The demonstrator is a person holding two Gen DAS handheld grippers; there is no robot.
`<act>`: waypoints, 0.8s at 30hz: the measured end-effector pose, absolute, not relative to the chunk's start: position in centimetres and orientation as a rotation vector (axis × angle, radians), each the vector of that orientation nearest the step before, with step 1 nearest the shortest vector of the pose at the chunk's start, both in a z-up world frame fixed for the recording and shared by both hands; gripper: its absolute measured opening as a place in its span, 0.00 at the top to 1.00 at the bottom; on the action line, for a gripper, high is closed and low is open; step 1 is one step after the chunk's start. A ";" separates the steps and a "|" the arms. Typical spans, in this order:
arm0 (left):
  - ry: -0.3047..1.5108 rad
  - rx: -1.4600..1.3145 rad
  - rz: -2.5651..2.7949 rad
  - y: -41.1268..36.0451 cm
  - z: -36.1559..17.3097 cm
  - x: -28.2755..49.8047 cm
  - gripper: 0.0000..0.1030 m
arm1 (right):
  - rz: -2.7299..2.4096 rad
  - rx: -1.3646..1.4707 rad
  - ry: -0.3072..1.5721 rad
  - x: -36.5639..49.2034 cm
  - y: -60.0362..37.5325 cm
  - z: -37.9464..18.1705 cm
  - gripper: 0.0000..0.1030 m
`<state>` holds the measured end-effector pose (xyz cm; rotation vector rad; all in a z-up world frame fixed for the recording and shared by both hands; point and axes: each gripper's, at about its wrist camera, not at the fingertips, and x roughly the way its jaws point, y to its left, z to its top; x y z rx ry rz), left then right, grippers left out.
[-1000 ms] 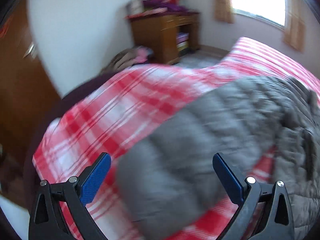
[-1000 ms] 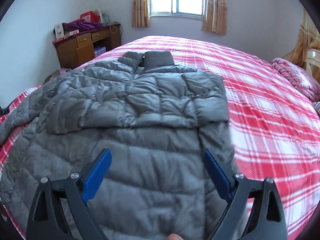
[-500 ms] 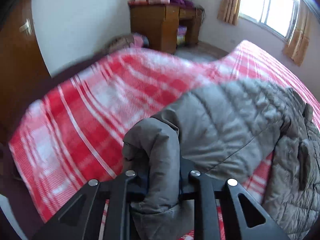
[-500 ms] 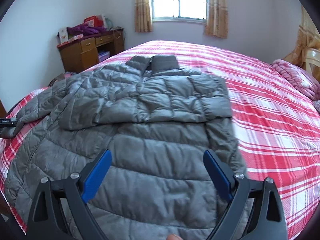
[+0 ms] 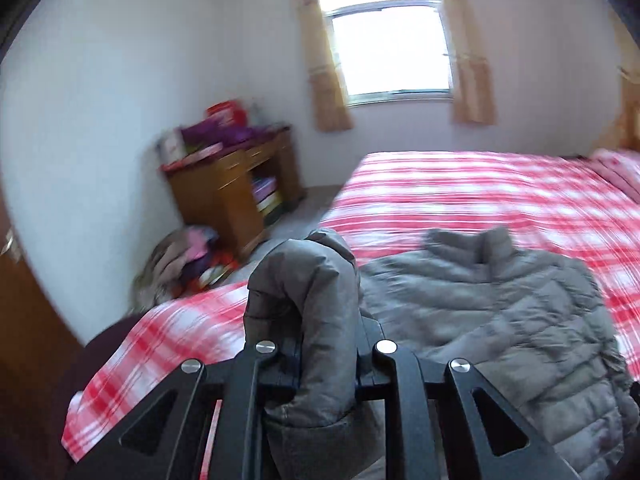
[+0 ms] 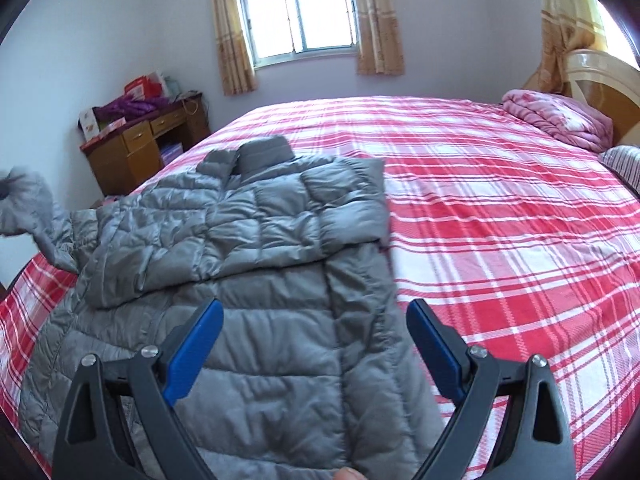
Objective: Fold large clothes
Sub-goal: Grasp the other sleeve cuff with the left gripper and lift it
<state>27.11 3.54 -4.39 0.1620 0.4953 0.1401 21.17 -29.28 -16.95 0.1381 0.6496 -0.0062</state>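
Note:
A grey quilted puffer jacket [image 6: 280, 240] lies spread on the red-and-white plaid bed cover [image 6: 500, 220], collar toward the window, with one sleeve folded across its chest. My left gripper [image 5: 328, 344] is shut on the cuff of the other sleeve [image 5: 312, 280], which it holds raised above the bed's edge. That lifted sleeve [image 6: 28, 200] also shows at the far left of the right wrist view. The jacket body [image 5: 500, 312] lies to the right of the left gripper. My right gripper [image 6: 316, 344] hangs open over the jacket's lower half, with nothing between its blue pads [image 6: 196, 352].
A wooden desk [image 6: 144, 144] piled with bags stands against the left wall under the window. Clothes [image 5: 180, 260] lie heaped on the floor beside the bed. A folded pink quilt [image 6: 556, 120] and a headboard [image 6: 600, 80] are at the bed's far right. A brown door [image 5: 24, 340] is at the left.
My left gripper went from wide open to shut on the sleeve cuff, then lifted it and swung toward the window. The right gripper shifted a little over the jacket and stayed open.

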 end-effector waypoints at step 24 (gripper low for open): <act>0.651 0.229 0.264 2.4 -15.3 30.8 0.09 | 0.065 0.183 0.730 23.9 -29.5 -16.7 0.08</act>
